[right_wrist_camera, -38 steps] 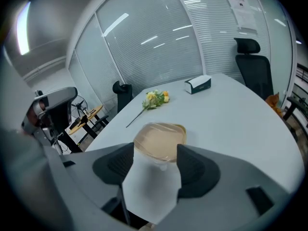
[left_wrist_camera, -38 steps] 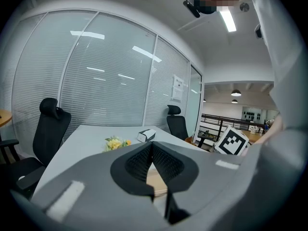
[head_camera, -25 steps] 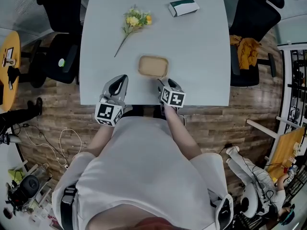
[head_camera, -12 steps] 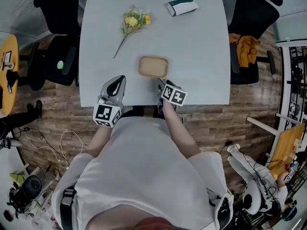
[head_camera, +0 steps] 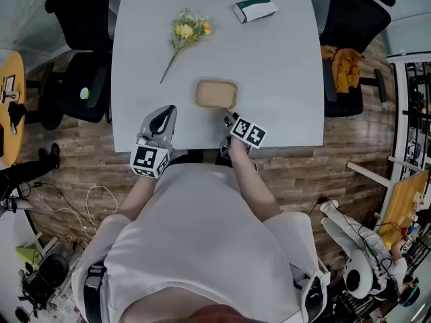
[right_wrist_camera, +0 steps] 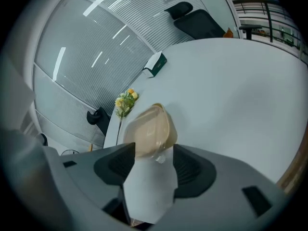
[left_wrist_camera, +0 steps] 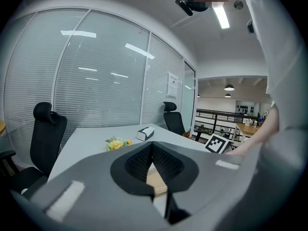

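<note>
Two grippers are held low: left gripper closed and empty, right gripper spread at the tub's five o'clock; tilted so, the tub might be nudged askew.

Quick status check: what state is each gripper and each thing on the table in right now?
left gripper: jaws together, nothing between them.
right gripper: jaws apart, near end of the tan container at their tips; contact unclear.
tan container: flat on the table, lid apparently on.
flower sprig: lying on its side.
tissue box: lying flat, untouched.
</note>
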`<state>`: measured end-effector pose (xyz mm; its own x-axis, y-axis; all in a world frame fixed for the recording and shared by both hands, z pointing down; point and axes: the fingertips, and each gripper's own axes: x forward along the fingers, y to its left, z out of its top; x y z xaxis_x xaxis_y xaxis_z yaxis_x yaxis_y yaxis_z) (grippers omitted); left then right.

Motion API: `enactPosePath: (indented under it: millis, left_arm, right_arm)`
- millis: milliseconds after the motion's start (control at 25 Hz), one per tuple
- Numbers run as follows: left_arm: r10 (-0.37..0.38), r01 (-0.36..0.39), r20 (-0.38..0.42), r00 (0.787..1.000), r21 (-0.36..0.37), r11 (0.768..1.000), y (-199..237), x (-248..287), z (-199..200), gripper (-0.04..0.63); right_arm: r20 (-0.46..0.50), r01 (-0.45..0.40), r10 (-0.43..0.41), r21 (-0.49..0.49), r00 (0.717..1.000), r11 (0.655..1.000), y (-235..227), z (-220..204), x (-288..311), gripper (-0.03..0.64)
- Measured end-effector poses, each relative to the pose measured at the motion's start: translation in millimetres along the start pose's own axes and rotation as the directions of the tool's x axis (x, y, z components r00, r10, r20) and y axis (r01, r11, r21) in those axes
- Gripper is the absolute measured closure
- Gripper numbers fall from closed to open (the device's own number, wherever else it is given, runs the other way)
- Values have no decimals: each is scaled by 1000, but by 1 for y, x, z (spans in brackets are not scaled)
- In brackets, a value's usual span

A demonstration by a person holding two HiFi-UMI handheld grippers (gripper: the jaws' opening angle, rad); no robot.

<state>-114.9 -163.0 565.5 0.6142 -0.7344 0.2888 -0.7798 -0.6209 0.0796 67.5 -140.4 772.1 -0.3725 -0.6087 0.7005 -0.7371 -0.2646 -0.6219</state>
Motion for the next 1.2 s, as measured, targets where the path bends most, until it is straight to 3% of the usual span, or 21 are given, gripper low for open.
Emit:
enactPosePath:
  millis: [560, 920, 1200]
  left_arm:
    - [13, -14, -12, 1000, -17, 1000, 3, -3, -3, 584]
    - [7, -7, -16, 1000, 24, 1000, -1, 0, -2, 584]
    - [12, -12, -17, 1000, 12, 1000, -1, -1, -3, 584]
  right_arm:
    - [12, -48, 47, 128, 999, 991, -3, -2, 9, 396]
    - [13, -61, 60, 163, 998, 985, -5, -2, 11, 510]
    - [16, -69, 67, 177, 998, 982, -7, -3, 7, 540]
